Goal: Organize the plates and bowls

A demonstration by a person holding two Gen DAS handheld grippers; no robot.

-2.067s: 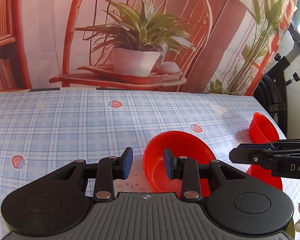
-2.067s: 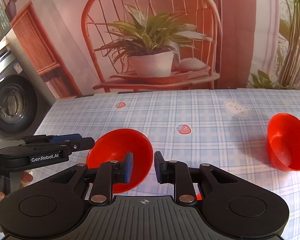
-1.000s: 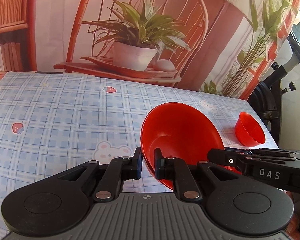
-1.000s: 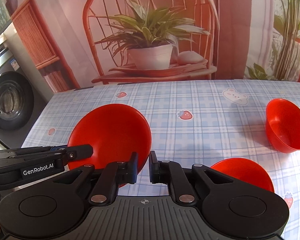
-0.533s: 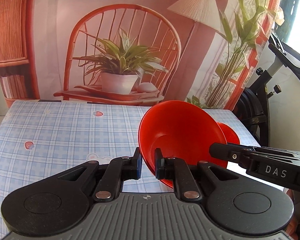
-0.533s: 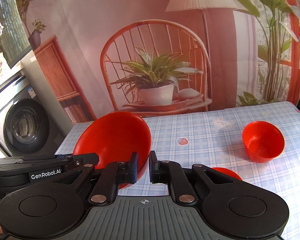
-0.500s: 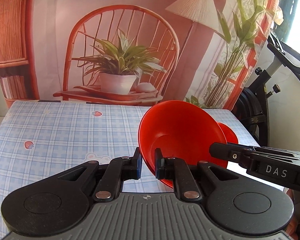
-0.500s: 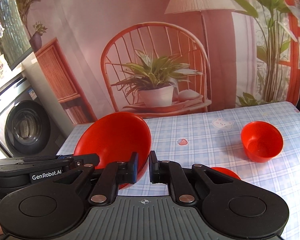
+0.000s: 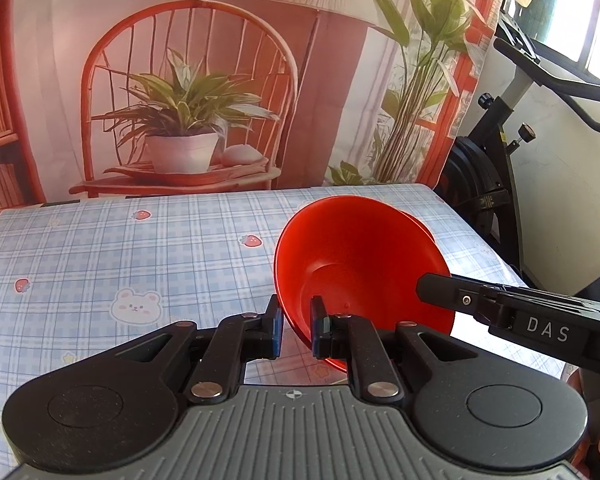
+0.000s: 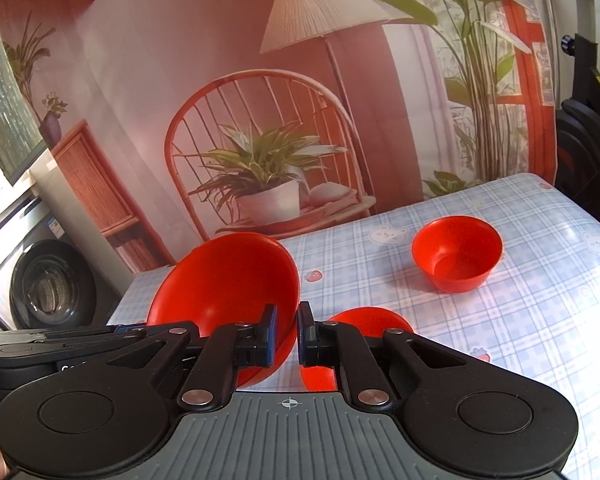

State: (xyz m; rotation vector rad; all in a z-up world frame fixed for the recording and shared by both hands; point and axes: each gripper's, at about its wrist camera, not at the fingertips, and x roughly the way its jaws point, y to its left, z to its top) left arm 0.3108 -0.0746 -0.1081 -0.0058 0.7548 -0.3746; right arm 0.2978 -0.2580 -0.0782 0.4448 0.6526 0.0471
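My left gripper (image 9: 294,330) is shut on the near rim of a large red bowl (image 9: 364,264) and holds it tilted above the table. My right gripper (image 10: 286,334) is shut on the opposite rim of the same bowl (image 10: 228,288). A small red bowl (image 10: 456,254) stands upright on the checked tablecloth at the right. Another red dish (image 10: 372,322) lies on the table just past my right fingers, partly hidden. In the left wrist view the right gripper's arm (image 9: 520,318) crosses in front of the bowl.
The table (image 9: 120,248) has a blue checked cloth with bear and strawberry prints. A printed backdrop hangs behind it. An exercise bike (image 9: 508,168) stands off the right edge. A washing machine (image 10: 40,284) stands off the left side.
Both grippers have closed on the large bowl's rim and lifted it off the table. Over the last half second the bowl has moved right, toward the small bowl and the dish.
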